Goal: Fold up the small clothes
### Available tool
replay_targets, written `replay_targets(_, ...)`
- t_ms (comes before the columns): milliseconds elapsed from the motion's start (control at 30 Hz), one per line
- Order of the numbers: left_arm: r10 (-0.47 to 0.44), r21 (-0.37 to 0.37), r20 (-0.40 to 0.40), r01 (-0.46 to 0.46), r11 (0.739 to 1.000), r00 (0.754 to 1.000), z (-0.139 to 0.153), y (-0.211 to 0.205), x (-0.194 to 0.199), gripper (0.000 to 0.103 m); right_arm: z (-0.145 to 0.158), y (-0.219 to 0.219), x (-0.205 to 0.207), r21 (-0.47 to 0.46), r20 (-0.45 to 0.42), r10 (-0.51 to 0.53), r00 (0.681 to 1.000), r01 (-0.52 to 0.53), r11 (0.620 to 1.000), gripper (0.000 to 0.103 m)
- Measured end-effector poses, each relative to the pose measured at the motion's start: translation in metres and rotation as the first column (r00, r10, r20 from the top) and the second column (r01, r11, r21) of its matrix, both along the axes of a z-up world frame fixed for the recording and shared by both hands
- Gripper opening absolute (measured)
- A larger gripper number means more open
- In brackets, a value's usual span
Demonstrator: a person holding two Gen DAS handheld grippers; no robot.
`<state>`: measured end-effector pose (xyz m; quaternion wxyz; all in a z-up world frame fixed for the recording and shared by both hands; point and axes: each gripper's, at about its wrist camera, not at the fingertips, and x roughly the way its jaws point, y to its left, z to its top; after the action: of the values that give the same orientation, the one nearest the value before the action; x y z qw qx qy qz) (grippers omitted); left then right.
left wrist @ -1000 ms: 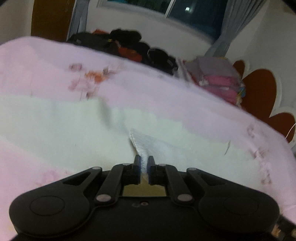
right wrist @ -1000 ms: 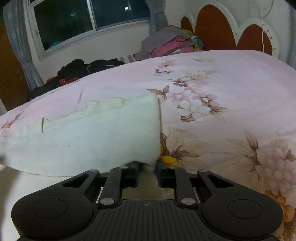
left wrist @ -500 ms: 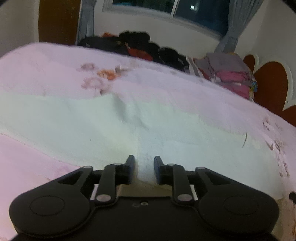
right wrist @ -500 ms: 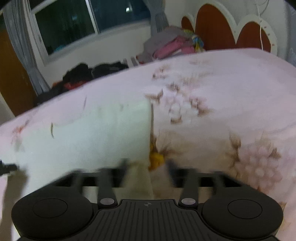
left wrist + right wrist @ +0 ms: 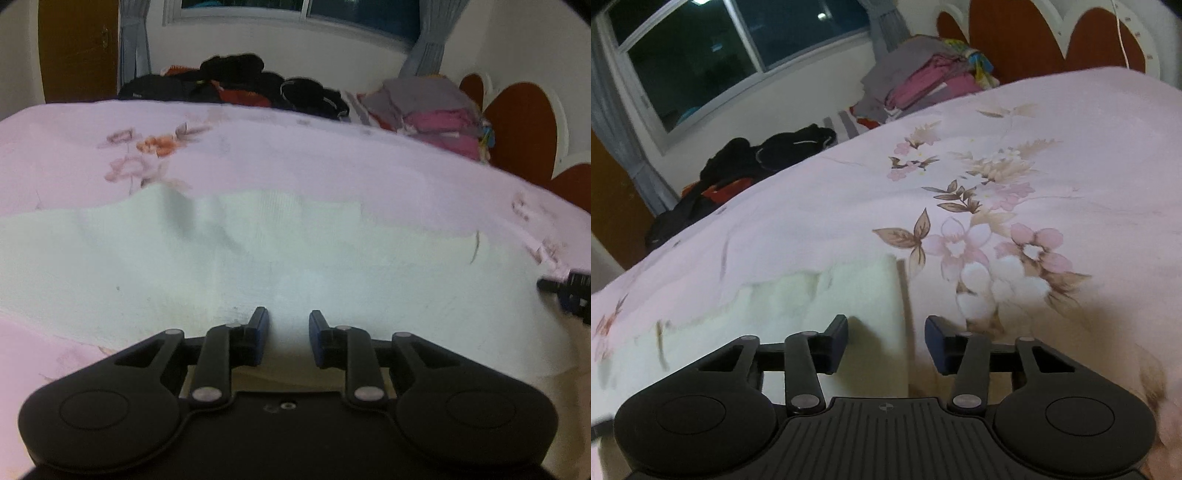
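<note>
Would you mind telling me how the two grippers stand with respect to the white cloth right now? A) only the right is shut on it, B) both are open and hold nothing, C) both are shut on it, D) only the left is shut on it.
B: the left gripper and the right gripper both show a wide gap between their fingers, and the white cloth lies flat on the bedspread.
</note>
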<state>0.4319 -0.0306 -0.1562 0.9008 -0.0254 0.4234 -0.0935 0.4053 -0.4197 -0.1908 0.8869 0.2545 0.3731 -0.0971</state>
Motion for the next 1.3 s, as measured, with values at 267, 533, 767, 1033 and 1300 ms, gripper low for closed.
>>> replay_targets(267, -0.014, 0.032, 0.019, 0.014, 0.999, 1.000, -0.001, -0.005, -0.004, 0.025, -0.004, 0.009, 0.003, -0.165, 0.004, 0.005, 1.000, -0.004, 0.986, 0.006)
replay_targets(533, -0.002, 0.016, -0.019, 0.002, 1.000, 1.000, 0.007, -0.002, -0.002, 0.032, 0.023, 0.037, -0.018, -0.226, 0.037, 0.075, 0.996, -0.065, 0.972, 0.037)
replay_targets(767, 0.000, 0.052, -0.017, 0.001, 0.999, 1.000, 0.017, -0.003, -0.011, 0.047, 0.023, 0.097, -0.035, -0.231, 0.000, 0.239, 0.971, -0.233, 0.945, 0.046)
replay_targets(1033, 0.030, 0.060, 0.014, -0.031, 0.998, 0.999, 0.037, 0.014, -0.025, 0.056, 0.024, 0.129, -0.040, -0.263, -0.027, 0.279, 0.960, -0.276, 0.925, 0.047)
replay_targets(1300, 0.073, 0.047, 0.019, -0.074, 0.996, 0.997, 0.048, 0.057, -0.037, 0.059, 0.025, 0.209, -0.029, -0.197, -0.005, 0.409, 0.913, -0.402, 0.894, 0.047)
